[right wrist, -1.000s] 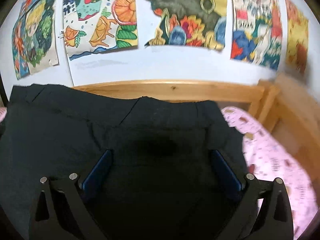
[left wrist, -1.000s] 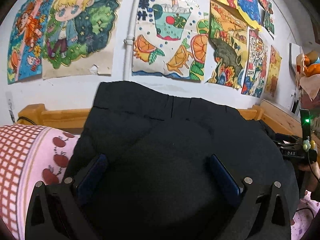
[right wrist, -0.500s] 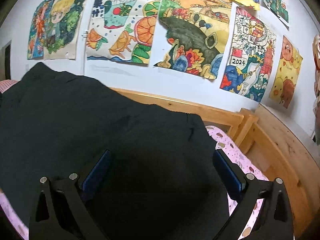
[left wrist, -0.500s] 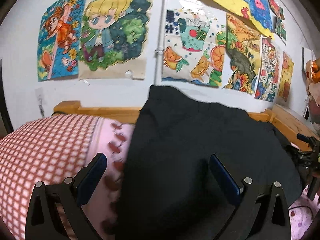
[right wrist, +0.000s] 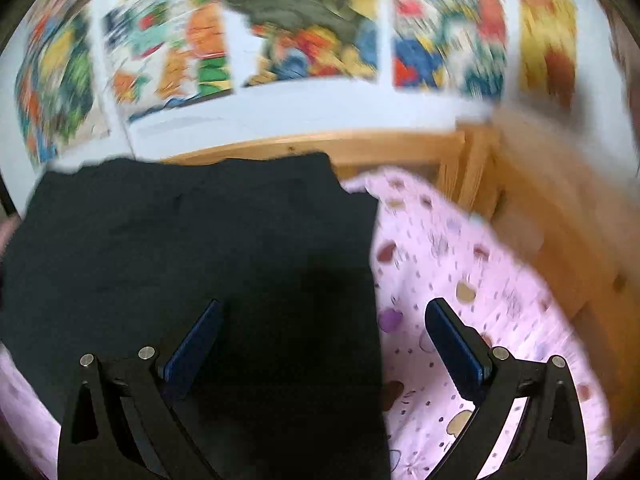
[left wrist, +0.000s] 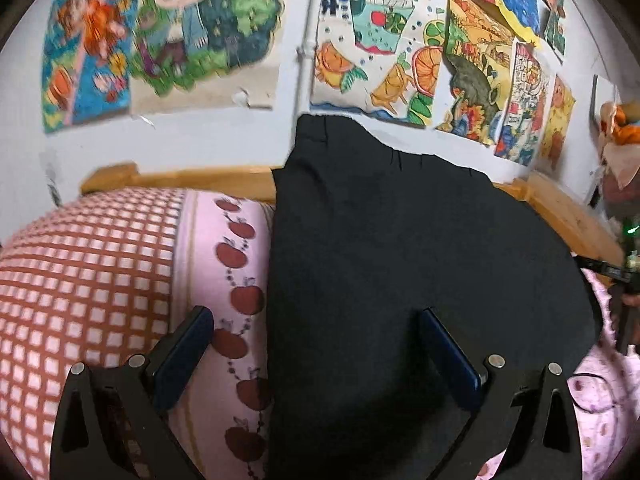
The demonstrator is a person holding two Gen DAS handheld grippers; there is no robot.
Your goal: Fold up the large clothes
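A large black garment (left wrist: 400, 272) lies flat on the bed and reaches back to the wooden headboard; it also shows in the right wrist view (right wrist: 192, 264). My left gripper (left wrist: 316, 344) is open and empty, straddling the garment's left edge, with its left finger over a pillow. My right gripper (right wrist: 324, 336) is open and empty, straddling the garment's right edge, with its right finger over the pink sheet (right wrist: 460, 280). The right gripper's body shows at the far right of the left wrist view (left wrist: 624, 276).
A red-checked pillow with an apple print (left wrist: 100, 272) lies left of the garment. The wooden bed frame (right wrist: 400, 148) runs behind and along the right side (right wrist: 560, 216). Colourful drawings (left wrist: 360, 40) cover the wall behind the bed.
Both grippers have drawn apart sideways: the left one moved left until the pillow came into view, the right one moved right over the pink sheet. The right wrist view is blurred by motion.
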